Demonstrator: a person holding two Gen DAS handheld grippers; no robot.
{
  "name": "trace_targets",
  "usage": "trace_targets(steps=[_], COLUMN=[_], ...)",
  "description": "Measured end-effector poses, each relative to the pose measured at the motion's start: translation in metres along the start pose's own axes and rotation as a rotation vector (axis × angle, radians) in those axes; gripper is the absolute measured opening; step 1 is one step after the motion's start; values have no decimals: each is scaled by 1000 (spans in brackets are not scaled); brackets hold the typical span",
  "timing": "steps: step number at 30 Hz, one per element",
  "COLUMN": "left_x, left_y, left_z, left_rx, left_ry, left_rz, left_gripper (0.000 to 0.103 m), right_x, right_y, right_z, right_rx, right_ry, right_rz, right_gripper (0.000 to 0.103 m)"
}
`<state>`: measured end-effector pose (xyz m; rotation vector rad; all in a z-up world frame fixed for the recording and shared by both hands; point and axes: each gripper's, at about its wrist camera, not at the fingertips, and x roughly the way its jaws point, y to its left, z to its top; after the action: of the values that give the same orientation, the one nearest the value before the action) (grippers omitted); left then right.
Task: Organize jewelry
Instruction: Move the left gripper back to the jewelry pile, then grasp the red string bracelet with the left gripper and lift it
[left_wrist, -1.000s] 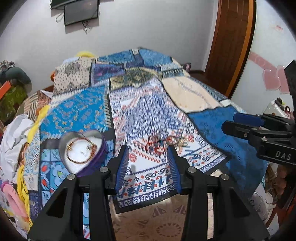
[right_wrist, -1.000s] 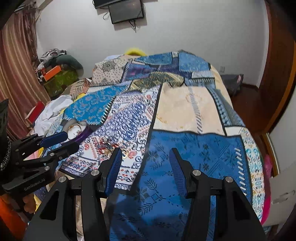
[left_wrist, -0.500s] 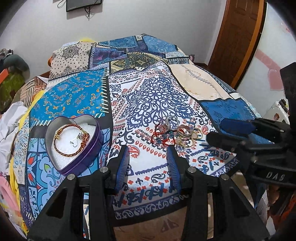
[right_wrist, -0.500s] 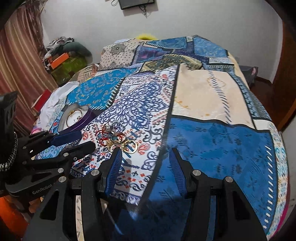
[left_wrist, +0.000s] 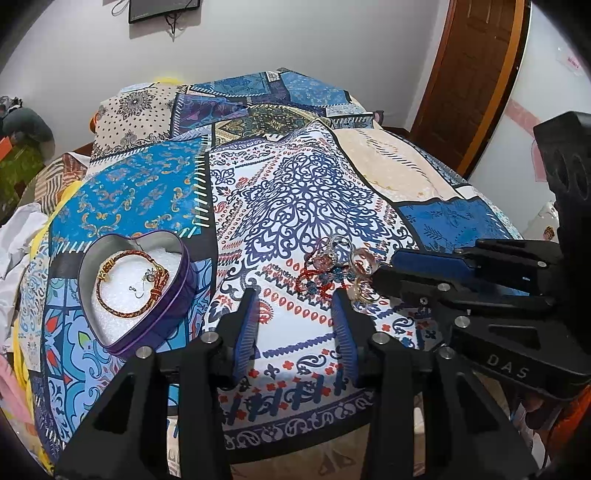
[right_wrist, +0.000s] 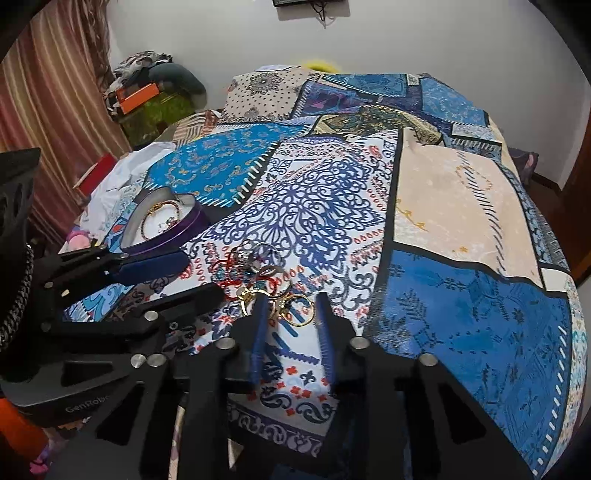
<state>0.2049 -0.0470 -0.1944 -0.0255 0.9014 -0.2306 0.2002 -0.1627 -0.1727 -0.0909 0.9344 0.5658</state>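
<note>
Both the left claw (left_wrist: 295, 299) and right claw (right_wrist: 290, 304) are held open, empty; tangled metal rings (right_wrist: 291, 310) are spread near the bed's (right_wrist: 461, 206) front edge, beside a heart-shaped tin (left_wrist: 147, 332).

Right tongs (left_wrist: 384, 275) cover the right side of the jewelry pile (left_wrist: 332, 266); single pieces there blur into a tangle. The small charm inside the tin (left_wrist: 177, 295) is too small to identify. The wall screen (right_wrist: 306, 2) is cut by the top edge.
</note>
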Motion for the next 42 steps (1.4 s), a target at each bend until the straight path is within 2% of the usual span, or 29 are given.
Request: trace_targets(steps=[5, 12, 17, 29, 42], left_x=[1, 8, 12, -12, -76], left_y=[4, 4, 0, -3, -9], left_z=[2, 8, 8, 4, 8], left_rx=[-19, -28, -31, -44, -19], left_ry=[1, -2, -14, -32, -155], left_rz=[-21, -63, -81, -84, -72], left_gripper=[26, 19, 5, 5, 5], right_x=[-1, -7, -12, -32, -62], right_y=[-3, -6, -10, -5, 17], right_z=[-1, -4, -6, -4, -2], right_rx=[20, 38, 57, 66, 49], right_ry=[-11, -23, -32, -74, -141], right_rz=[19, 14, -1, -7, -5], right_gripper=[18, 18, 18, 18, 18])
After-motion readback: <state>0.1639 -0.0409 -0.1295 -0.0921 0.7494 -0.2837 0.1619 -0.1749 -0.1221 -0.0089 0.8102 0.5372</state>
